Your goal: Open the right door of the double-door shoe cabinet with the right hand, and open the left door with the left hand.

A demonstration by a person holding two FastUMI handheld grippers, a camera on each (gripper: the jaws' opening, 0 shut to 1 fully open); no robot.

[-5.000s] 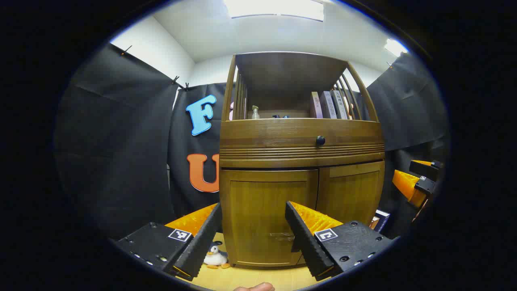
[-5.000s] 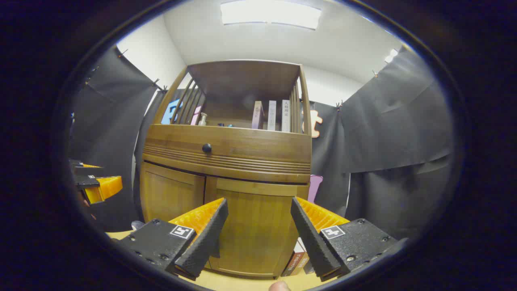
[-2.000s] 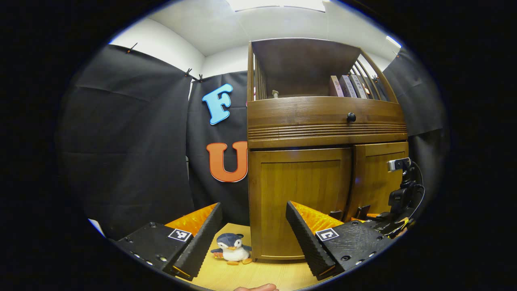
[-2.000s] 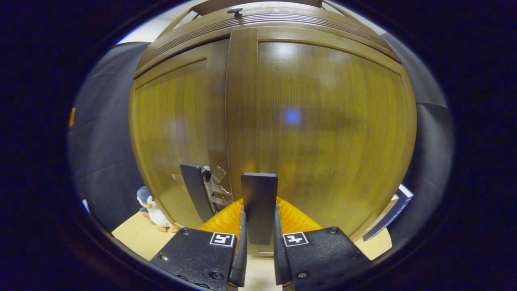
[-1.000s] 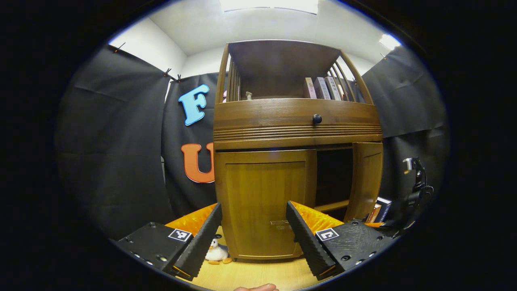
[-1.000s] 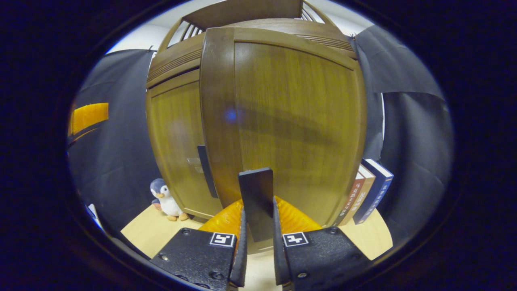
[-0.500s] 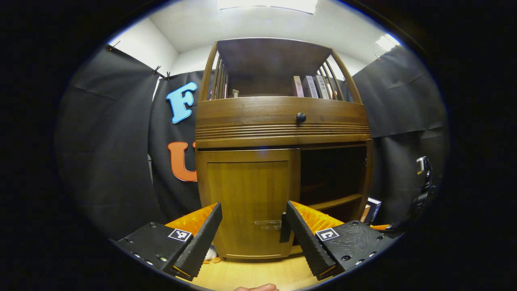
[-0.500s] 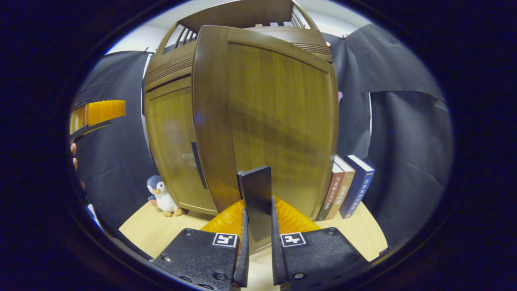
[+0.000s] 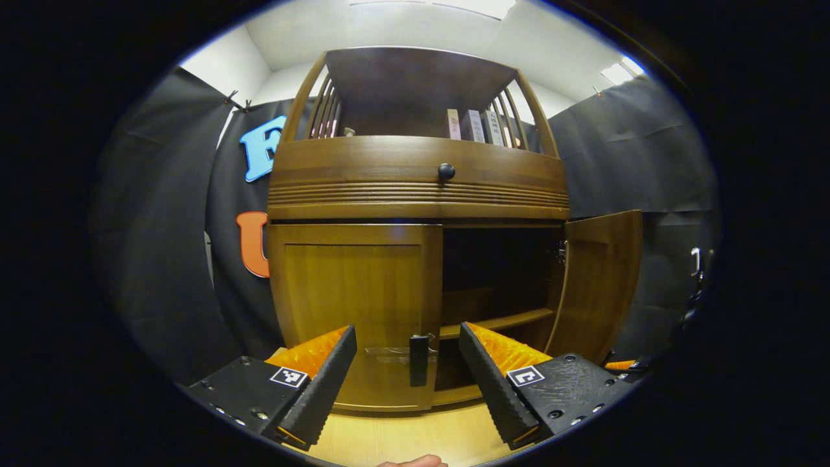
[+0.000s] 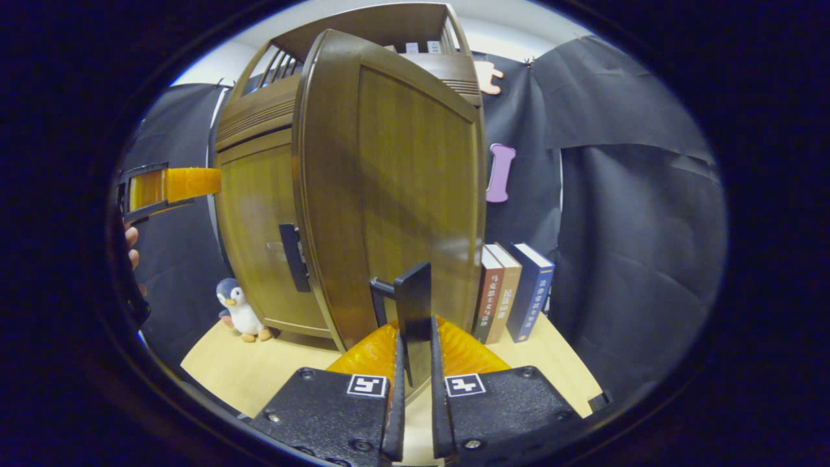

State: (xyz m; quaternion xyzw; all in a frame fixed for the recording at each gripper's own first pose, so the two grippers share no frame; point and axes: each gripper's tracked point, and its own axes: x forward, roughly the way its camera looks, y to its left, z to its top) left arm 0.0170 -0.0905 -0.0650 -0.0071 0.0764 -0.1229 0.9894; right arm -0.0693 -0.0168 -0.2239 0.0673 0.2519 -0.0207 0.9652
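The wooden shoe cabinet (image 9: pixel 415 188) has its left door (image 9: pixel 343 292) closed and its right door (image 9: pixel 600 279) swung wide open, showing a dark inside with a shelf (image 9: pixel 499 321). My left gripper (image 9: pixel 408 379) is open and stands a short way in front of the left door's black handle (image 9: pixel 418 360), which sits between the fingers without touching them. In the right gripper view, my right gripper (image 10: pixel 414 353) is shut on the right door's black handle (image 10: pixel 415 311), with the door (image 10: pixel 402 175) turned out towards me. The left door's handle (image 10: pixel 290 256) and the left gripper (image 10: pixel 168 185) lie further left.
A toy penguin (image 10: pixel 238 318) sits on the pale floor (image 10: pixel 259 370) by the cabinet's left corner. Three books (image 10: pixel 515 288) lean against the cabinet's right side. The drawer above the doors has a black knob (image 9: pixel 446 172). A hand (image 10: pixel 131 246) shows at the far left.
The right door has swung further open with my right gripper shut on its handle. My left gripper has come closer to the left door, and its handle now sits between the fingers.
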